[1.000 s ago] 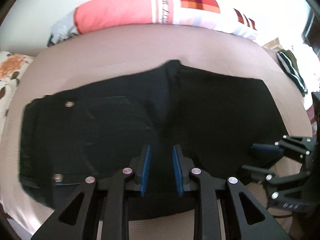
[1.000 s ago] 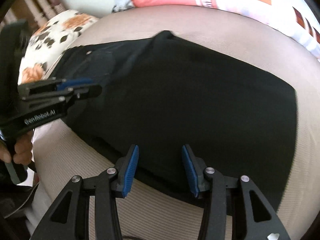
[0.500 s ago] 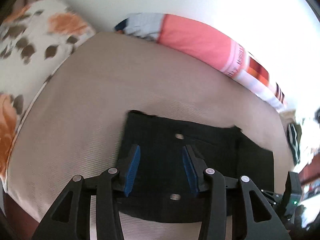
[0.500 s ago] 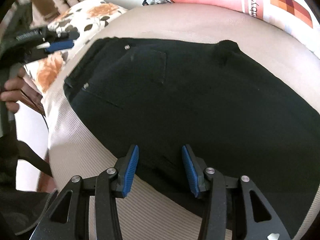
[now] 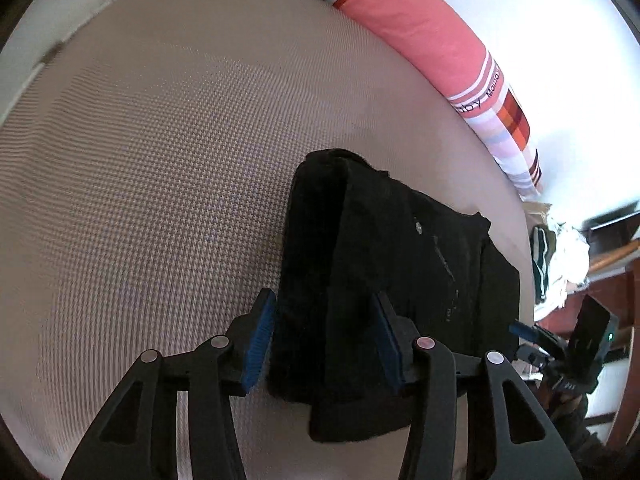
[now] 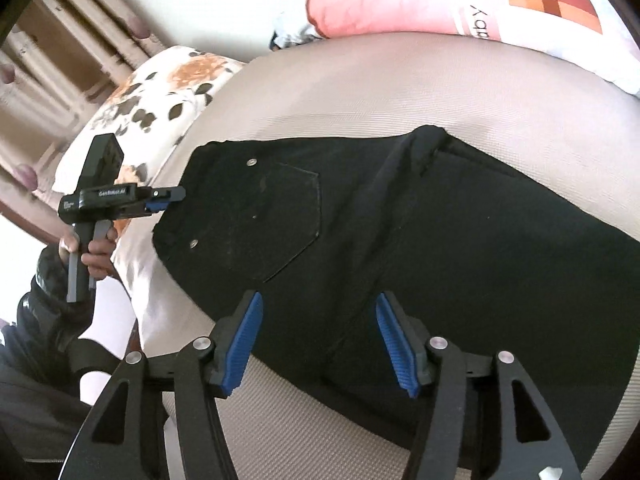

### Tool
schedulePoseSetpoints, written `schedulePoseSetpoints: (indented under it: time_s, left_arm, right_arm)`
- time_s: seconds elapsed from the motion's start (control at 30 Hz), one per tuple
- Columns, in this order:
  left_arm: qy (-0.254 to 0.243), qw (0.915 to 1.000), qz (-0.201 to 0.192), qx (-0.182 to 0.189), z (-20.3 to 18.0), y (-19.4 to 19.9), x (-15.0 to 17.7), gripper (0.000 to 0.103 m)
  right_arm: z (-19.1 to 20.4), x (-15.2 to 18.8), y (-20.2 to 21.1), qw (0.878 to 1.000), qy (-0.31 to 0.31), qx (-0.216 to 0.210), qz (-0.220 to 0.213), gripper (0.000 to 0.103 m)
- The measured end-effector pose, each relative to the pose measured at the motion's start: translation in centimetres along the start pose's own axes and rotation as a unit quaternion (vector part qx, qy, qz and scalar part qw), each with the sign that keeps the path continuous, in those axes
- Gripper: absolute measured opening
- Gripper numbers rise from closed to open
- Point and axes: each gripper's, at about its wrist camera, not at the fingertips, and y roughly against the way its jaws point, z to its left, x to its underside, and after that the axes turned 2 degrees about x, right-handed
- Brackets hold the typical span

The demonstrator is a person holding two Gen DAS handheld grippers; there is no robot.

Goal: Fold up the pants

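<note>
Black pants (image 6: 440, 240) lie flat on the beige bed (image 6: 360, 80), legs folded together, a back pocket and rivets facing up. My right gripper (image 6: 320, 344) hovers over their near edge. Its jaws are opening, with cloth below them and the pads not pressing on it. In the left wrist view the waistband end of the pants (image 5: 400, 260) shows between the fingers of my left gripper (image 5: 324, 340). Those jaws are also opening, and no grip shows. From the right wrist, the left gripper (image 6: 166, 198) sits just off the waistband's left edge, held by a hand (image 6: 96, 248). The right gripper (image 5: 532, 332) appears at the far right.
A pink and white pillow (image 5: 420, 36) lies along the far side of the bed (image 5: 160, 160). A floral pillow (image 6: 160, 96) sits at the head end before a wooden headboard (image 6: 60, 40). A pile of clothes (image 5: 552, 256) lies beyond the bed's far corner.
The left gripper swept from the middle of the pants to the waistband end and its jaws widened. The right gripper lifted a little and its jaws also widened. The pants stayed flat.
</note>
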Motion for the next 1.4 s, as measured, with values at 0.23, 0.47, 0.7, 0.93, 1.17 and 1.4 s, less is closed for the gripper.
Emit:
schedulePoseSetpoints:
  time_s: [0.23,0.47,0.7,0.93,1.17,1.4]
  left_arm:
    - [-0.007,0.9975,0.021,0.067,1.8,-1.4,-1.1,0.049]
    - [0.054,0.9788,0.069,0.185,4.8,-2.9,-3.4,0.049]
    - [0.016,0.9782,0.073,0.194,2.3,-4.4,-3.7,0.047]
    - [0.042,0.9863,0.031,0.157,1.0,-4.8,-3.4,0.038]
    - [0.039,0.9975,0.009,0.059,-3.0,-2.9,-2.7,0.024]
    - [0.011,0.9983,-0.007,0.057,-11.7,-0.3,-1.7,0.014]
  right_arm:
    - [0.8,-1.1,-1.4,1.0,-0.008,0.025,0.011,0.057]
    - [1.6,-2.0,-2.3,0.999,-0.014,0.035,0.013,0.057]
    - [1.9,-2.6,-2.5,0.999,-0.025,0.038,0.005,0.057]
    - [1.3,-2.7,-1.9,0.998,-0.041,0.039,-0.014,0.057]
    - [-1.1,-1.9,1.8,0.994,-0.072,0.049,-0.065,0.057]
    - [-5.2,-0.1,6.9,0.987,-0.097,0.065,-0.107,0.057]
